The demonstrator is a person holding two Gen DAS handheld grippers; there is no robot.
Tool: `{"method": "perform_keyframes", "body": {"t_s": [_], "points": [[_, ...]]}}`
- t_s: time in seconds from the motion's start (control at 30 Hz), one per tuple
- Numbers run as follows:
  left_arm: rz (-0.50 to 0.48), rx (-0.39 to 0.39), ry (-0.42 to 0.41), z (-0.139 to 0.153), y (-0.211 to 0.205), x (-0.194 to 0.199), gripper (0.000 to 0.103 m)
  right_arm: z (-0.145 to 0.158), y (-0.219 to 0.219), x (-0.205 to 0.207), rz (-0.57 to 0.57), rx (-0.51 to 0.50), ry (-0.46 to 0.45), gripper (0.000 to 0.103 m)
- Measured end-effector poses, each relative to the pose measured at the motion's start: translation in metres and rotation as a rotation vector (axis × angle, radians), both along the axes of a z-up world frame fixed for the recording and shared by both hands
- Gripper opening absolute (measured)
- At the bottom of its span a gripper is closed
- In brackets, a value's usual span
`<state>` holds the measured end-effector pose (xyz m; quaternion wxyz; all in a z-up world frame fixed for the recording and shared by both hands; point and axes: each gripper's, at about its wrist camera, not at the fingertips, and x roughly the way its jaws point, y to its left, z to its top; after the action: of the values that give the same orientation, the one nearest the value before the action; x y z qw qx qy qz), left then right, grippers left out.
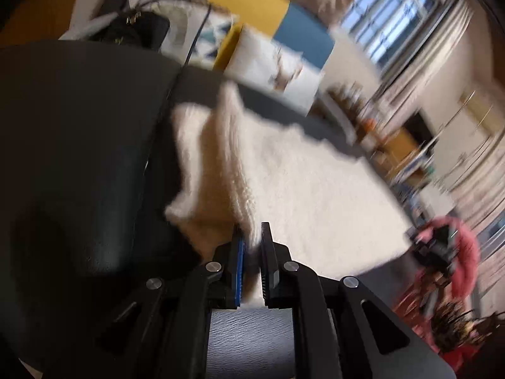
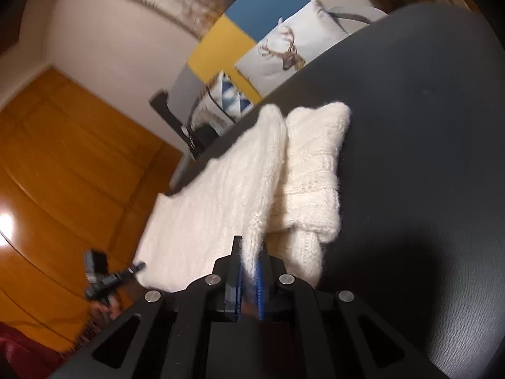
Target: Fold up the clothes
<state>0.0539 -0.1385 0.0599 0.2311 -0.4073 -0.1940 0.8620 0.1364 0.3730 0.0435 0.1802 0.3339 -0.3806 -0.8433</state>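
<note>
Left gripper (image 1: 252,237) clamps the cream sweater's (image 1: 284,173) edge at 6 o'clock; right gripper (image 2: 249,252) likewise pinches its hem; the knit lies across the dark table (image 2: 426,126); a deer cushion (image 2: 284,50) at 12 o'clock; wooden floor (image 2: 63,158) at 9 o'clock.

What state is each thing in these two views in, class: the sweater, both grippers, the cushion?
White knit sweater: partly folded on the dark surface, edges lifted.
Left gripper: jaws shut on the sweater.
Right gripper: jaws shut on the sweater.
Deer cushion: propped upright behind.
</note>
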Motion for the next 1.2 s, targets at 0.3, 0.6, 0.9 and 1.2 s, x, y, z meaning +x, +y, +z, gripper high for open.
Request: {"method": "perform_keyframes", "body": {"t_s": [0.3,0.6,0.9,1.2], "points": [[-0.012,-0.178,-0.062,-0.014,0.004,0.004,0.017,0.036,-0.016,-0.003,-0.054,0.23,0.045,0.022],[0.273,-0.296,0.242,0.053,0.009,0.003,0.035,0.08,-0.033,-0.01,-0.165,0.538,0.079,0.026],[0.016,-0.556,0.184,0.015,0.127,-0.071,0.037,0.078,-0.153,-0.103,0.147,0.884,0.087,0.024],[0.042,-0.676,0.154,-0.003,0.14,-0.113,0.039,0.04,-0.183,-0.166,0.28,0.916,-0.012,0.015]]}}
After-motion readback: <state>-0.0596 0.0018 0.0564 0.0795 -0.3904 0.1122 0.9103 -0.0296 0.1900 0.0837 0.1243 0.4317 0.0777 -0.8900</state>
